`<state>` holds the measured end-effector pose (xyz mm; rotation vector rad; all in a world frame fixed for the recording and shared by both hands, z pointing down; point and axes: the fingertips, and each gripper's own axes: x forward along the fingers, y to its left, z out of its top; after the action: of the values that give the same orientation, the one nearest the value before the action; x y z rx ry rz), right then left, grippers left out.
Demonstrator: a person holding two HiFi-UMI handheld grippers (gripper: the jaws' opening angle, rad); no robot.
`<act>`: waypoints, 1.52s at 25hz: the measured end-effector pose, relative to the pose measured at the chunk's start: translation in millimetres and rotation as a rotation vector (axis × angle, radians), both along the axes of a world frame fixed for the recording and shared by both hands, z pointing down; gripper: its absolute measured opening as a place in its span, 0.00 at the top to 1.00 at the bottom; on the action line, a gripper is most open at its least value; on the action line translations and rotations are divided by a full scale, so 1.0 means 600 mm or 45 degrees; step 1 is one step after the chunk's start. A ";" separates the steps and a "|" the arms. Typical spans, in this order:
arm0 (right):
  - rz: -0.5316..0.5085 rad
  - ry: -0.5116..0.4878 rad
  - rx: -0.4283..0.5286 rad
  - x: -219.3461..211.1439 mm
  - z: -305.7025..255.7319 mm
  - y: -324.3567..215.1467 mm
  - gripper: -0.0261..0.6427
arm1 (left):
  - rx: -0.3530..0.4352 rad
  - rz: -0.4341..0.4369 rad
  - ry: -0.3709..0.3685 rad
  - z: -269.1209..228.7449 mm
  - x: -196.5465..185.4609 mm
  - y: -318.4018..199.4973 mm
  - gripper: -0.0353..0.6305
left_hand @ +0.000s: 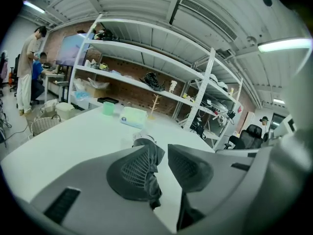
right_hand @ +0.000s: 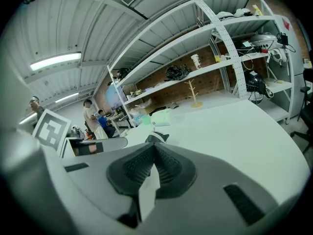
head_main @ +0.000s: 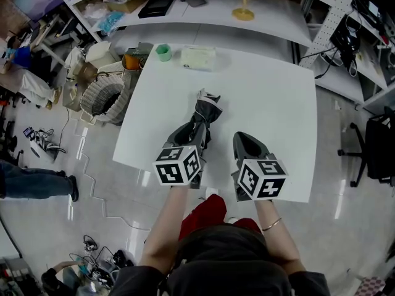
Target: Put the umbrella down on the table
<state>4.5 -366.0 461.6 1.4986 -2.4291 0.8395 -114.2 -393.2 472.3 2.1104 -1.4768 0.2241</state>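
Note:
A folded dark grey umbrella [head_main: 207,113] with a white-edged tip lies lengthwise on the white table [head_main: 278,103], tip pointing away from me. My left gripper [head_main: 196,128] hovers over its near end. In the left gripper view the umbrella [left_hand: 152,158] shows in the gap between the jaws of the left gripper [left_hand: 158,147], close against the left jaw, with bare table showing between it and the right jaw. My right gripper [head_main: 242,135] is just right of the umbrella, shut and empty [right_hand: 155,148]. The umbrella's tip [right_hand: 156,138] peeks out beyond its jaws.
A green cup [head_main: 163,52] and a pale green packet [head_main: 198,58] sit at the table's far edge. A wicker basket [head_main: 102,97] stands left of the table, shelves behind it, an office chair [head_main: 376,147] to the right. A person's legs [head_main: 37,184] are far left.

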 end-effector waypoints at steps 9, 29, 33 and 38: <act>-0.018 -0.012 0.047 0.004 -0.021 0.028 0.93 | 0.066 0.003 0.011 -0.033 0.002 0.039 0.87; -0.091 -0.063 0.195 0.019 -0.084 0.095 0.93 | 0.244 -0.061 0.012 -0.122 -0.008 0.152 0.93; -0.121 -0.068 0.230 0.019 -0.094 0.117 0.93 | 0.272 -0.075 0.017 -0.134 -0.006 0.179 0.93; -0.145 -0.047 0.275 0.030 -0.110 0.147 0.93 | 0.296 -0.091 0.017 -0.144 0.002 0.217 0.93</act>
<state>22.4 -277.9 395.8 1.4054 -2.6764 0.6046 -113.1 -263.3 385.8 2.2282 -1.6344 0.0115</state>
